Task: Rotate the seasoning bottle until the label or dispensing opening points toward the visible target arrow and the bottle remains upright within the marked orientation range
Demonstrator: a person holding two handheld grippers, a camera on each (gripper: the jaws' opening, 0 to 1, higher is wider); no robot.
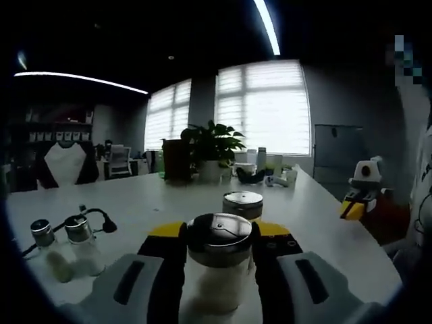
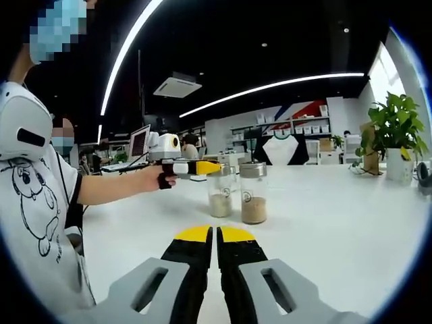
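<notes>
A clear seasoning bottle (image 1: pixel 219 266) with a metal lid stands upright between the yellow-tipped jaws of my left gripper (image 1: pixel 219 231), which is shut on it near the top. In the right gripper view the same bottle (image 2: pixel 220 197), holding pale powder, is held by the left gripper (image 2: pixel 206 167), which a person's hand carries. A second lidded bottle (image 1: pixel 243 204) (image 2: pixel 254 194) with brown powder stands just beside it. My right gripper (image 2: pixel 216 233) is shut with nothing between its jaws, low over the white table (image 2: pixel 337 223), well short of both bottles. It also appears at the right (image 1: pixel 352 208).
Two small lidded jars (image 1: pixel 44 233) (image 1: pixel 77 229) and a black cable stand at the left. A potted plant (image 1: pixel 212 145) (image 2: pixel 395 128) and several small items sit at the table's far end. A person in a white shirt (image 2: pixel 34 196) stands at the table's edge.
</notes>
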